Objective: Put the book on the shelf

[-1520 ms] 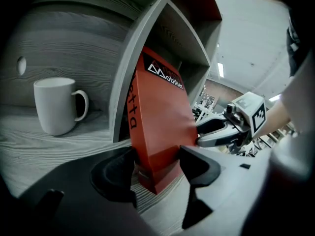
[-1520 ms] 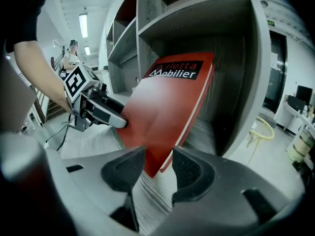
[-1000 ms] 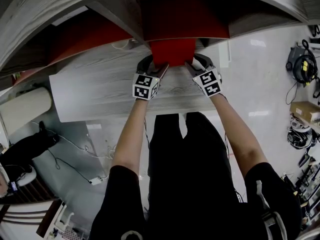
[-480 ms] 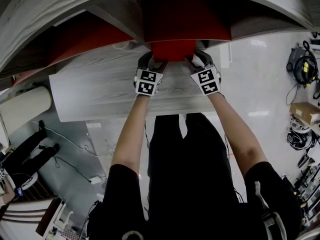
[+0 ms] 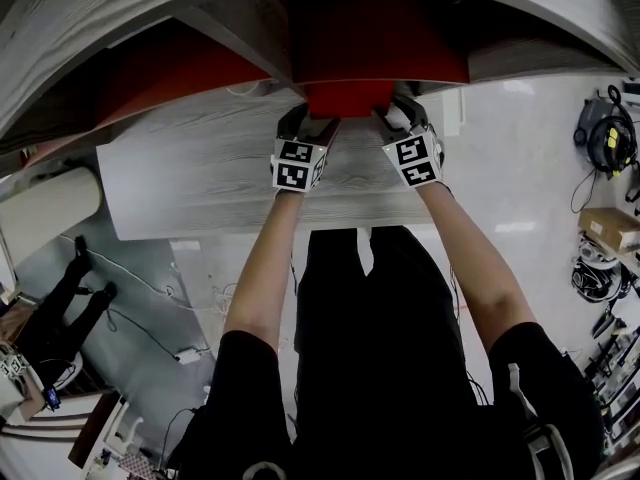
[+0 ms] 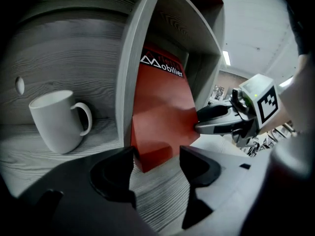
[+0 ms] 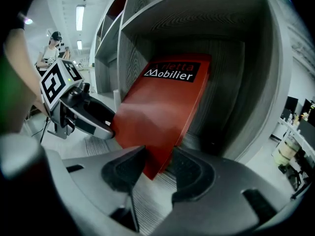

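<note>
Flat red book [image 7: 157,117] — black band at its 12 o'clock end reads "Mobilier" in white; fainter line above illegible.

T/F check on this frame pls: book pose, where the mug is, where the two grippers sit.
1. The red book with white lettering leans tilted inside a grey wood-grain shelf compartment. True.
2. The white ceramic mug shares that compartment. False: it stands in the neighbouring one, beyond the grey divider panel.
3. The left gripper and right gripper are at the book's near end, one at each lower corner. True.
4. The mug lies on its side. False: it stands upright, handle toward the divider.
</note>
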`<state>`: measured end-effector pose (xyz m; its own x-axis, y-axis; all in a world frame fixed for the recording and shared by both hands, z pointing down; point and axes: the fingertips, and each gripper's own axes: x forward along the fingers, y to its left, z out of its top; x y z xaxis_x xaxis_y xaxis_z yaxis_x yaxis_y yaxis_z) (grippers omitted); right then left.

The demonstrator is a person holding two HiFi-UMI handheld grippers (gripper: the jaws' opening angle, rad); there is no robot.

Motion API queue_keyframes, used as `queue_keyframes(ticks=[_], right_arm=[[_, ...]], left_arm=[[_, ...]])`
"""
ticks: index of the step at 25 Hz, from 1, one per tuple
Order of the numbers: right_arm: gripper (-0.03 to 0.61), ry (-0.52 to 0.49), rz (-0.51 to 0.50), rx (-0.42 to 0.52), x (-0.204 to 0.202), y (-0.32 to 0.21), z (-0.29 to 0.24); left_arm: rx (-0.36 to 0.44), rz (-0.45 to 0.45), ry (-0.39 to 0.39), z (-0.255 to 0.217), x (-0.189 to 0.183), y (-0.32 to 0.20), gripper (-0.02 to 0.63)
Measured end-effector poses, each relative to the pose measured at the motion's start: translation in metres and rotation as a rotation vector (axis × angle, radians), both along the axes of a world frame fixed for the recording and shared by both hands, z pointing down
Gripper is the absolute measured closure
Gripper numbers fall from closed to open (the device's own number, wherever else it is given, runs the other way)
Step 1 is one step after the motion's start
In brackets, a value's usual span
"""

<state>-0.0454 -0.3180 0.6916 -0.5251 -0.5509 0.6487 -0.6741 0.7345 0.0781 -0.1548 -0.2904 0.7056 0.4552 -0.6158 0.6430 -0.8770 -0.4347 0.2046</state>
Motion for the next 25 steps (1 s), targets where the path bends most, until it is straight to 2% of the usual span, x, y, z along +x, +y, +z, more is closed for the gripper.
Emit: queue_keyframes(ticks=[8,11,14,16,19,22,25], right_arm=[[0.410,0.009,-0.003,0.009,-0.002,-0.004,-0.002],[0.411,0.001,-0.008,0.010,-0.003,-0.003,-0.004],[0.411,-0.006,-0.008,0.011,-0.004,-0.003,-0.003],[0.411,-0.007,-0.008,0.002,-0.003,-0.002,-0.001],[0.413,-0.005,-0.018,0.002,-0.002,-0.002,-0.002],[0.413,-0.007,-0.017,0.004,-0.004,-0.003,-0.002],[0.414,-0.011,-0.008,-0.003,-0.002,-0.002,0.000]], left_arm=[[-0.010,-0.060,0.033,-0.013,-0.001,0.013,0.327],[0.017,-0.077,0.042,-0.021,-0.001,0.016,0.331],[0.032,-0.063,0.043,-0.023,0.005,0.020,0.357],[0.014,-0.050,0.050,-0.019,0.014,0.024,0.368],[-0.016,-0.029,0.076,-0.014,0.028,0.026,0.426],[-0.047,0.009,0.082,-0.008,0.039,0.025,0.454],[-0.064,0.007,0.095,-0.004,0.048,0.020,0.490]])
